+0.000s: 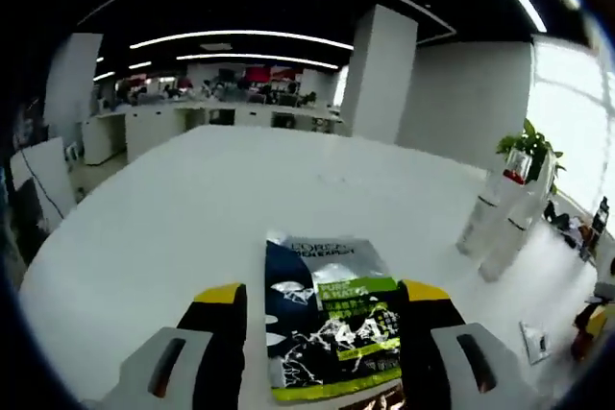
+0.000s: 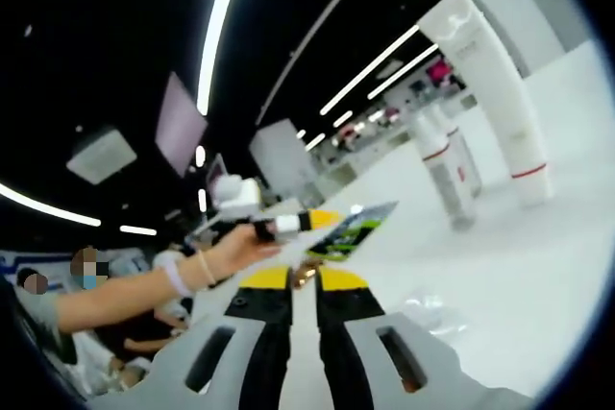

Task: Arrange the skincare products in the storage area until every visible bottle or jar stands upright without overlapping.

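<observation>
A flat dark blue and green skincare tube (image 1: 332, 319) lies lengthwise between the jaws of my left gripper (image 1: 322, 292). The jaws stand wide apart; the right one is against the tube's edge and a thin strip of table shows by the left one. In the right gripper view a person's hand holds the left gripper (image 2: 288, 224) at the same tube (image 2: 354, 229). My right gripper (image 2: 304, 278) is low over the table, jaws together and nothing between them. Tall white tubes with red bands stand upright (image 2: 490, 93) (image 2: 447, 175), also the white tubes (image 1: 500, 228).
The white table (image 1: 192, 208) stretches far ahead. A potted plant (image 1: 528, 146) stands behind the white tubes. Small items (image 1: 533, 341) lie near the table's right edge. A person's arm (image 2: 125, 290) reaches in from the left. Crumpled clear wrap (image 2: 423, 309) lies on the table.
</observation>
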